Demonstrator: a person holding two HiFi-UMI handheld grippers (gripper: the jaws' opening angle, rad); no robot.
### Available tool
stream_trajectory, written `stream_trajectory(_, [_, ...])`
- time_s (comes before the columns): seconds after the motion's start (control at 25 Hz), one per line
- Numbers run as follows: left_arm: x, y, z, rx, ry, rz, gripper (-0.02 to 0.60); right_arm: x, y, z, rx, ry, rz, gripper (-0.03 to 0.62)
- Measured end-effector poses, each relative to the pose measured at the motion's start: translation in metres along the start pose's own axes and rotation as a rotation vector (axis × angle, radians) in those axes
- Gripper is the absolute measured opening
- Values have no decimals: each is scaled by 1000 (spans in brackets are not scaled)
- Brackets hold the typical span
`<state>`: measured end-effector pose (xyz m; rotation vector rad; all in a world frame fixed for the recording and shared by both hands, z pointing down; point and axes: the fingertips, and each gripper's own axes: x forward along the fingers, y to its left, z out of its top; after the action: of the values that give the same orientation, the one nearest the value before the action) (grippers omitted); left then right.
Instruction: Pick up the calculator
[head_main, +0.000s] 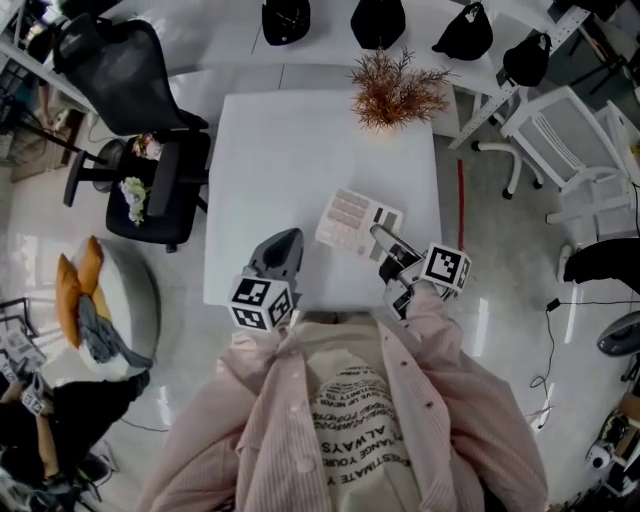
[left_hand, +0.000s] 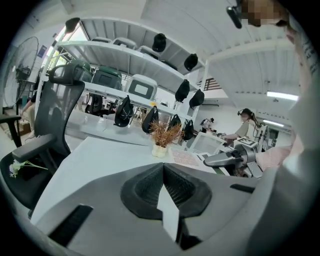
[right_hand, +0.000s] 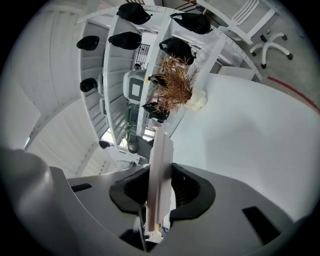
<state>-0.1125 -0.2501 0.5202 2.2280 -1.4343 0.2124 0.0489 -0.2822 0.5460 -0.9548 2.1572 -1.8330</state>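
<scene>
Calculator (head_main: 352, 220) sits clamped by its near edge in the right claw (head_main: 382, 238), over the front right part of the white counter (head_main: 290, 150). Seen along the claw, it stands edge-on between the pads. The left claw (head_main: 280, 245), jaws together and empty, hovers just beside it. A dried plant (head_main: 395, 92) stands at the counter's far edge.

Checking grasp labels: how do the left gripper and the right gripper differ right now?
The right gripper clamps the calculator by its edge; the left gripper is shut on nothing. The right gripper's jaws stand apart around the calculator; the left gripper's jaws meet. Both hang over the white table.
</scene>
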Motion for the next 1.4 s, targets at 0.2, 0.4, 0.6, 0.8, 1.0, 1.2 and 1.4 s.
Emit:
stream_trajectory(0.2, [-13, -6, 16, 31, -45, -5, 2, -15, 14, 0, 14, -35, 1, 94])
stream_trajectory(0.4, [-24, -15, 32, 53, -90, -16, 0, -25, 31, 6, 14, -78, 32, 94])
stream_trajectory(0.6, [-31, -16, 51, 66, -146, -7, 2, -32, 48, 17, 7, -115, 48, 94])
stream_trajectory(0.8, [-38, -15, 68, 81, -196, 14, 2, -39, 62, 29, 3, -151, 76, 94])
stream_trajectory(1.0, [-41, -14, 81, 98, -230, 28, 2, -44, 71, 38, 38, -188, 101, 94])
stream_trajectory(1.2, [-43, -10, 95, 112, -261, 44, 2, -49, 77, 48, 54, -221, 115, 94])
stream_trajectory(1.4, [-44, -3, 104, 113, -284, 65, 2, -53, 80, 57, 65, -242, 120, 94])
